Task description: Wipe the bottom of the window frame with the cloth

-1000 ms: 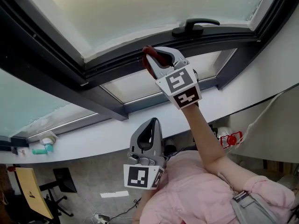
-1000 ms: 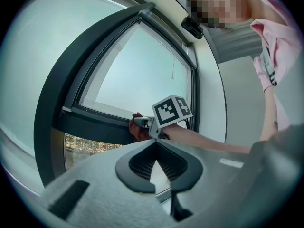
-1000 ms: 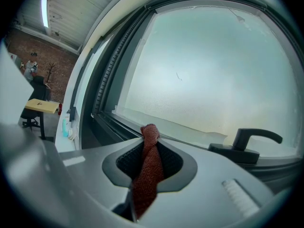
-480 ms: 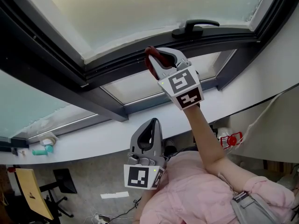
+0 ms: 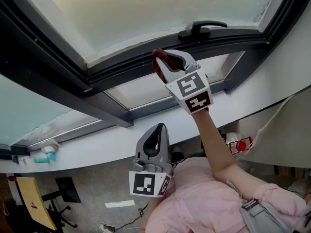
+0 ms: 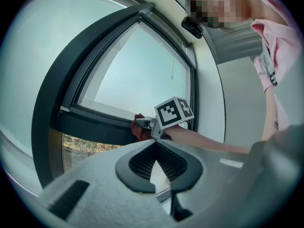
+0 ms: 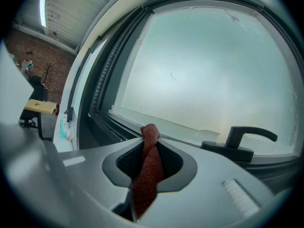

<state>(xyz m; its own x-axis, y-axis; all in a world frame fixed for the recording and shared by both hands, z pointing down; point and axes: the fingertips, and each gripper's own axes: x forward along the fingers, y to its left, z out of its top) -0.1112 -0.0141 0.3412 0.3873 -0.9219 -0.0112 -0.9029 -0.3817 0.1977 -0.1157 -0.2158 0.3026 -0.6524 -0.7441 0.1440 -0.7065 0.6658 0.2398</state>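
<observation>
Here, the cloth [image 5: 156, 68] sits at upper centre of the head view, bunched into a roll and pinched between the jaws of the right gripper [image 5: 166, 60]. The gripper tip sets it against the dark frame [image 5: 127, 68], left of the handle [image 5: 201, 29], so fabric, not plastic, meets the rail. The left gripper [image 5: 158, 130] hangs at lower centre, jaws together on nothing, probably because one arm suffices.
</observation>
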